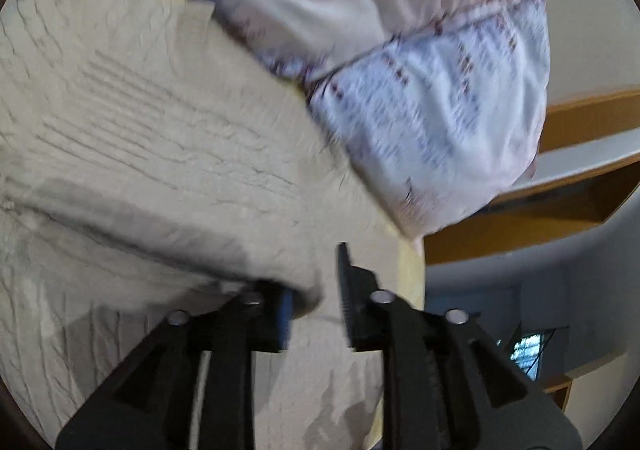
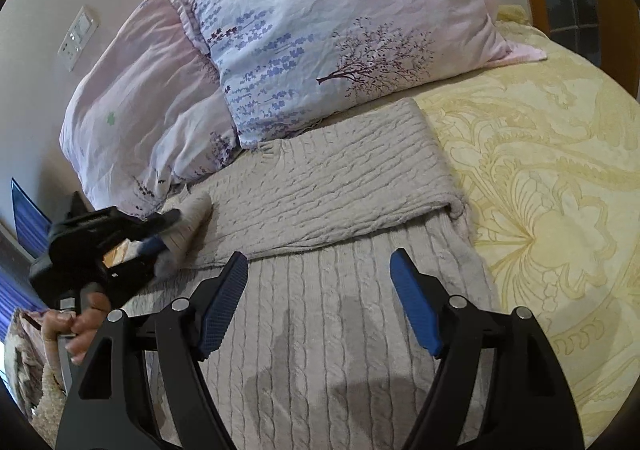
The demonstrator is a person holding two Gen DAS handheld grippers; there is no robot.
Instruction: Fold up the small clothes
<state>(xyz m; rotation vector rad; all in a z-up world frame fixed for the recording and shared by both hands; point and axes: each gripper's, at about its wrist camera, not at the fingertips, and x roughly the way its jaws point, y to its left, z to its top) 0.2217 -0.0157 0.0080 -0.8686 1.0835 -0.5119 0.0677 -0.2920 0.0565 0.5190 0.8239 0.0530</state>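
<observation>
A beige cable-knit sweater [image 2: 320, 190] lies on the bed, one sleeve folded across its body. It also fills the left wrist view [image 1: 160, 138]. My left gripper [image 2: 160, 234] sits at the sweater's left side, with a sleeve cuff [image 2: 192, 222] between its fingers; in its own view [image 1: 316, 290] the jaws stand a little apart with a fold of knit against the left pad. My right gripper [image 2: 320, 282] is open and empty, hovering over the sweater's lower body.
Two pink-and-blue floral pillows [image 2: 320, 34] lie beyond the sweater, against the wall. A yellow patterned bedspread [image 2: 552, 190] covers the bed to the right. A wooden bed frame [image 1: 540, 218] and the room floor show past the bed edge.
</observation>
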